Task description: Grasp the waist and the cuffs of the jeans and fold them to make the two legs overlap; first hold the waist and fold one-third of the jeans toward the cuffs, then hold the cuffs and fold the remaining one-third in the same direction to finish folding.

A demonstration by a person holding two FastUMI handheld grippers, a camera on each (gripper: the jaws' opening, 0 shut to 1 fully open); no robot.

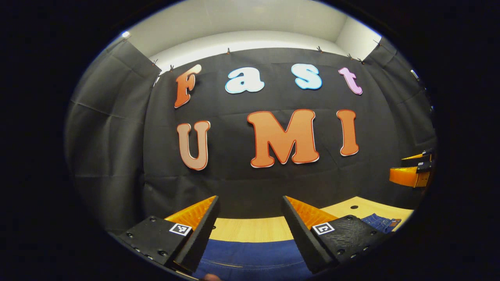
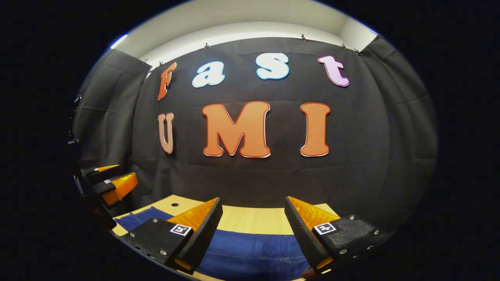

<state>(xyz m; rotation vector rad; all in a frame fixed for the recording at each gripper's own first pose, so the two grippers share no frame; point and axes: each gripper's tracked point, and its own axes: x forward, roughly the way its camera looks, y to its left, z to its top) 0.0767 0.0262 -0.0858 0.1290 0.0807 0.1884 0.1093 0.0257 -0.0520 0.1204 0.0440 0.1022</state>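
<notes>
My left gripper [image 1: 250, 218] and right gripper [image 2: 254, 218] hover above the jeans [image 1: 250, 255], jaws wide, holding nothing. The jeans lie flat on the wooden table [image 1: 250, 230]. Best approach: descend together onto waist and cuffs.

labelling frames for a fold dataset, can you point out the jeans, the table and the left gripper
jeans [image 1: 250, 255], left gripper view, on the blue denim between the fingers
table [image 1: 250, 230], left gripper view, on the bare wooden top beyond the denim
left gripper [image 1: 250, 203], left gripper view, midway between its fingertips, jaws standing apart
</notes>
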